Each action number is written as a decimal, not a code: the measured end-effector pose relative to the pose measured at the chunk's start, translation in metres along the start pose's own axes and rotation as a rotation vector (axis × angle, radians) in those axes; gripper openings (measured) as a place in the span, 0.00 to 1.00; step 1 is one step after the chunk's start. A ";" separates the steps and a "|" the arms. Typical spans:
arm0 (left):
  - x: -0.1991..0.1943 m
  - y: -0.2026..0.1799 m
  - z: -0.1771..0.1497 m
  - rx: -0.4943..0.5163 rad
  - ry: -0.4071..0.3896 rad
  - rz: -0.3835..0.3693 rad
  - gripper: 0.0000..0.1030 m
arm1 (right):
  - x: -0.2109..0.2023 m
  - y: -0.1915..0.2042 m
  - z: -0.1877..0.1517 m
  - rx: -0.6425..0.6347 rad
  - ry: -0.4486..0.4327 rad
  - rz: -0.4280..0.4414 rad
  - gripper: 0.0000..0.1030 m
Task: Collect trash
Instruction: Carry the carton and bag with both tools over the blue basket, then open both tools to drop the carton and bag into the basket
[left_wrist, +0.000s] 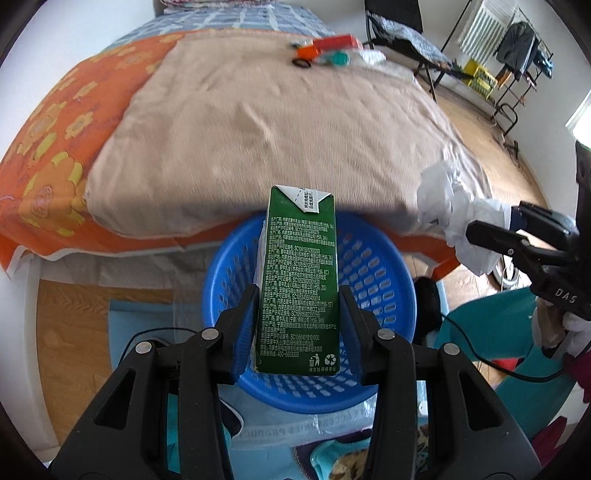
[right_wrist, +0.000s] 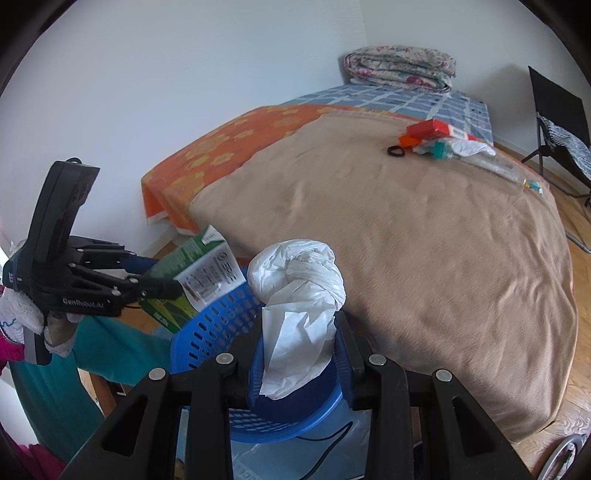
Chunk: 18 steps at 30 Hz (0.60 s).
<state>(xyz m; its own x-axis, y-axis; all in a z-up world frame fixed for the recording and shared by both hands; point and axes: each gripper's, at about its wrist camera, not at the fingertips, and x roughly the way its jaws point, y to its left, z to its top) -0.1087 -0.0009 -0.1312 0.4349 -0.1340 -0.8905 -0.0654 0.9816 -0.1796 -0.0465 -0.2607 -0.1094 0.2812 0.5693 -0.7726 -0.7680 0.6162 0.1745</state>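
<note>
A green drink carton (left_wrist: 299, 258) stands upright between the blue pads of my left gripper (left_wrist: 300, 295), which is shut on it, right above a blue perforated basket (left_wrist: 380, 266) on the floor at the foot of the bed. In the right wrist view my right gripper (right_wrist: 300, 321) is shut on a crumpled white plastic bag (right_wrist: 299, 273), held over the same basket (right_wrist: 210, 325). Each view shows the other tool: the right gripper (left_wrist: 491, 229) with the bag (left_wrist: 450, 206) at the right edge, the left gripper (right_wrist: 159, 275) with the carton (right_wrist: 207, 269) at the left.
A beige blanket (left_wrist: 277, 129) covers the bed. At its far end lie a red box (right_wrist: 436, 129), a black ring (right_wrist: 396, 150), a teal item and a clear plastic bottle (right_wrist: 506, 168). A folding chair (right_wrist: 557, 122) and a drying rack (left_wrist: 517, 62) stand on the wood floor beyond.
</note>
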 end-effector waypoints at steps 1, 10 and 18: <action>0.003 -0.001 -0.002 0.003 0.012 0.001 0.41 | 0.002 0.002 -0.002 -0.003 0.009 0.003 0.33; 0.023 -0.005 -0.016 0.011 0.092 0.002 0.41 | 0.017 0.009 -0.014 -0.010 0.072 0.021 0.33; 0.030 -0.005 -0.018 0.014 0.115 0.008 0.42 | 0.025 0.011 -0.018 -0.009 0.111 0.024 0.34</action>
<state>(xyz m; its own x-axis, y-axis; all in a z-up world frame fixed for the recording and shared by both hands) -0.1111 -0.0127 -0.1645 0.3284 -0.1398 -0.9341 -0.0561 0.9844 -0.1670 -0.0584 -0.2496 -0.1382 0.1975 0.5199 -0.8311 -0.7792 0.5977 0.1887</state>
